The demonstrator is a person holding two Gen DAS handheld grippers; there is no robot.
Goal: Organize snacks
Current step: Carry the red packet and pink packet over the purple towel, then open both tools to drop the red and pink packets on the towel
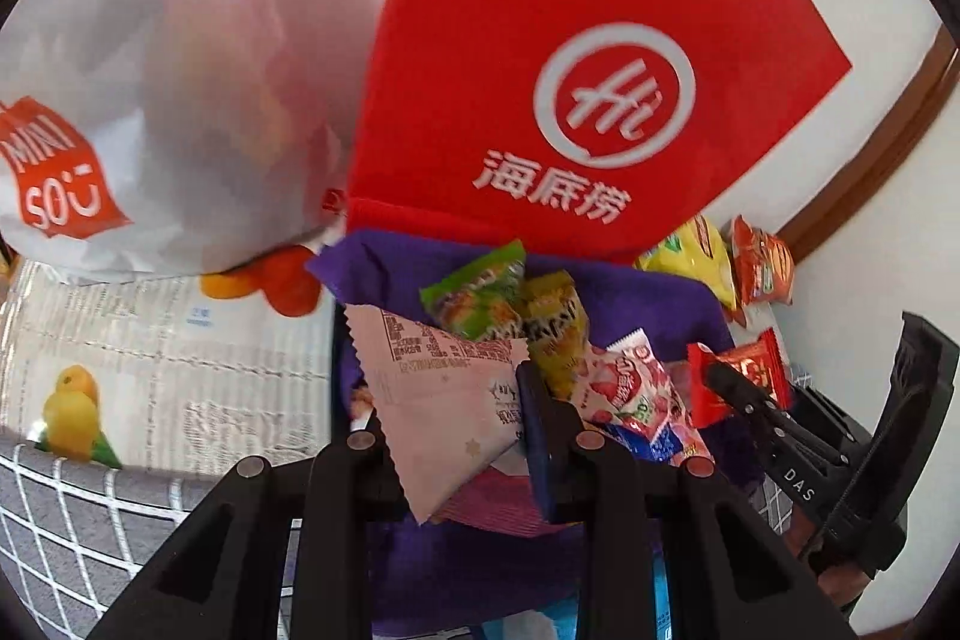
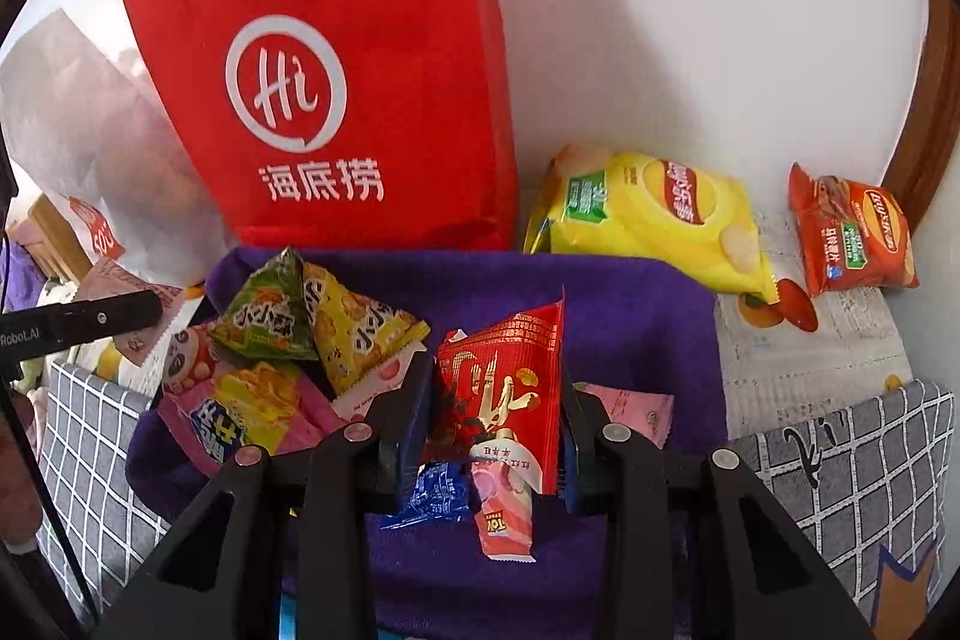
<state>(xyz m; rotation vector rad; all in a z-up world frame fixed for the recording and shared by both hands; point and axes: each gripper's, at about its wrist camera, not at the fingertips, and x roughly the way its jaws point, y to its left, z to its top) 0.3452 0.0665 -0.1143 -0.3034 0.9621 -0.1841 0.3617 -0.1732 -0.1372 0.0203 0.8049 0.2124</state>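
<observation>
A pale pink packet [image 1: 444,400] is clamped in the left gripper [image 1: 456,436], its jaws drawn tight on the thin wrapper. The packet stands tilted, its serrated edge running up and away from the jaws, one corner hanging below them.

A red packet [image 2: 504,400] is clamped in the right gripper [image 2: 498,436], the jaws closed onto its two sides. Its long axis runs upright between them, the top corner pointing up and away, toward the red bag [image 2: 336,88].

Both packets are held above the purple cloth [image 2: 630,304], where the rest of the snacks lie in a loose heap: a green packet [image 2: 270,316] and a yellow-green one [image 2: 354,328] leaning together at the left, a pink-and-yellow pack [image 2: 252,412] in front of them, a small blue wrapper [image 2: 438,496] and a pink stick pack [image 2: 501,520] just beneath the red packet. A yellow chip bag [image 2: 648,220] and an orange one [image 2: 852,232] lie off the cloth to the right, near the wall.

The heap lies below and ahead of both sets of jaws; the left-hand cluster is nearer the left gripper, and the chip bags are nearer the right. The coming move is judged to be a set-down of each held packet, and a clear patch of cloth shows to the right of the red packet.
</observation>
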